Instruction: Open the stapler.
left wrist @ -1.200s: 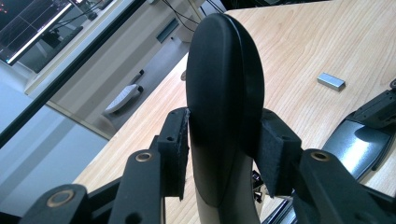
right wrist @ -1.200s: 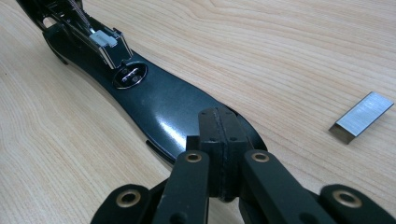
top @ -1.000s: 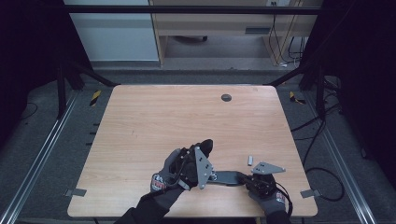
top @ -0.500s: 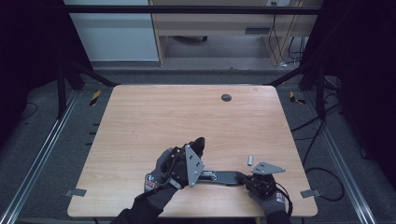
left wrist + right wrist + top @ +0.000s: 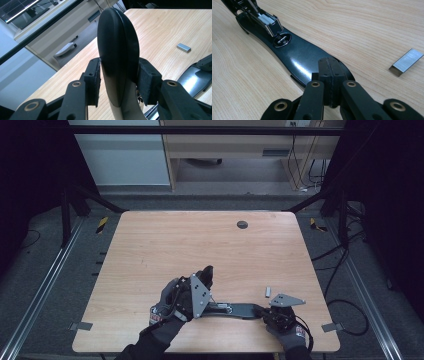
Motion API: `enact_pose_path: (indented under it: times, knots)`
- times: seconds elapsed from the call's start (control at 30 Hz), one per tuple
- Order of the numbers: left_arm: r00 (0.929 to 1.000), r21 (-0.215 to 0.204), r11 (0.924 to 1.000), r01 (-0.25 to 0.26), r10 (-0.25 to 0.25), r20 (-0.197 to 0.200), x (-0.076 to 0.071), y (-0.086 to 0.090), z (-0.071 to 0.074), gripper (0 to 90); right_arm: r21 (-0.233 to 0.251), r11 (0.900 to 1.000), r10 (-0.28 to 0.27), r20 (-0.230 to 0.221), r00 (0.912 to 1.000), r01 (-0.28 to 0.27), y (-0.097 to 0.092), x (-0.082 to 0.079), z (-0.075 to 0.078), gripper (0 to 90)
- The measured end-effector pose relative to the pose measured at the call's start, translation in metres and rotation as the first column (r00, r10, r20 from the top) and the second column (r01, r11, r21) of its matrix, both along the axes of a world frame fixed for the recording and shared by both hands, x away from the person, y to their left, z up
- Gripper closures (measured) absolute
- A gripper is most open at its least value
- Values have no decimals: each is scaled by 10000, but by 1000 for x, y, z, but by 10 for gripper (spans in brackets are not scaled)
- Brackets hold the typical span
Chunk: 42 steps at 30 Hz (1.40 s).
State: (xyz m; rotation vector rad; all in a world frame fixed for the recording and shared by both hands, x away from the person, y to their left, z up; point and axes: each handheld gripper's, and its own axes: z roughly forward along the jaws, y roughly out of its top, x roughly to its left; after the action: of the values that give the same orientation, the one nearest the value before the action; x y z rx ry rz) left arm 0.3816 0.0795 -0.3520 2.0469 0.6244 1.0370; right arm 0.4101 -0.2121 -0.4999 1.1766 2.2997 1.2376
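A black stapler lies opened on the table's near side, its base (image 5: 235, 310) (image 5: 297, 57) flat on the wood. My left gripper (image 5: 202, 281) (image 5: 117, 75) is shut on the stapler's rounded black top arm (image 5: 117, 47), which is swung up and back. The metal staple channel (image 5: 265, 21) is bare at the hinge end. My right gripper (image 5: 263, 312) (image 5: 329, 68) is shut, its tips resting on the base's front end. A small strip of staples (image 5: 268, 291) (image 5: 183, 47) (image 5: 405, 61) lies on the table just beyond the right gripper.
A dark round grommet (image 5: 242, 224) sits near the table's far edge. Behind the table stands a wooden desk (image 5: 235, 150) with cables (image 5: 305, 155). Metal rails (image 5: 45, 285) run along both sides of the table.
My left gripper has moved a little to the left with the stapler's top arm, swinging it farther back. The right gripper and the base have stayed put.
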Motion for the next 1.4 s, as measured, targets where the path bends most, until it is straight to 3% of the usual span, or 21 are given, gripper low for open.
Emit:
enact_pose_path:
  times: [0.57,1.4]
  knots:
    - [9989,-877,9952,-443,428,-190,1,36,2,553,25,10000,-17,-20,10000,17,0,0,0,900]
    - [9972,-1224,9901,-691,652,-355,2,60,1,529,31,10000,-25,-37,10000,25,0,0,0,900]
